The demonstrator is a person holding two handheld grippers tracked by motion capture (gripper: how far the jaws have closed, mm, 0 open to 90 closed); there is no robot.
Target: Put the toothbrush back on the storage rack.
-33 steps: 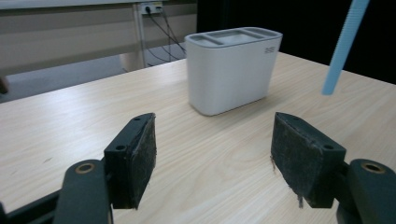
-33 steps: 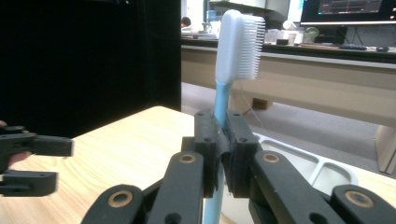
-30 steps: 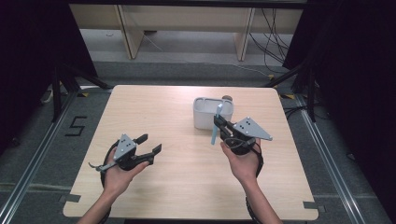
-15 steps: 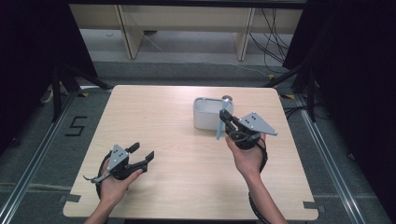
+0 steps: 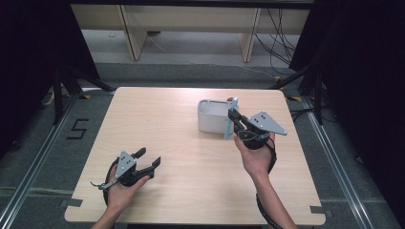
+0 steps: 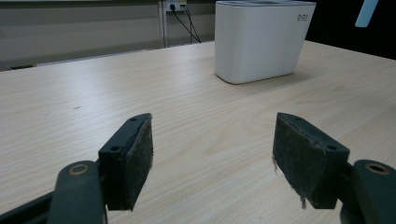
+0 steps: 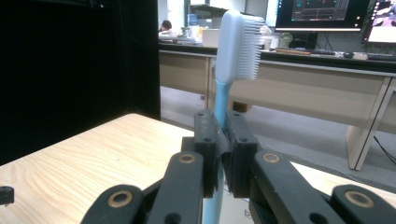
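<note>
A light blue toothbrush [image 5: 228, 125] stands upright, head up, with my right gripper [image 5: 233, 117] shut on its handle. It hangs beside the right end of a white tub [image 5: 211, 120] at the table's back right. In the right gripper view the white bristles [image 7: 251, 45] rise above the closed gripper [image 7: 223, 140]. My left gripper [image 5: 149, 158] rests low near the table's front left, open with nothing between its pads. In the left gripper view the open gripper [image 6: 212, 158] faces the white tub [image 6: 259, 42], and the toothbrush's tip [image 6: 366, 11] shows at the top right.
The wooden table [image 5: 181, 191] is bare between the two hands. Black curtains flank both sides. Desk legs and cables [image 5: 279, 33] stand on the floor beyond the far edge. A floor marking "5" [image 5: 79, 129] lies left of the table.
My left gripper has sunk toward the tabletop and drawn a little closer to the front edge, still open. The right gripper has stayed about where it was with the toothbrush.
</note>
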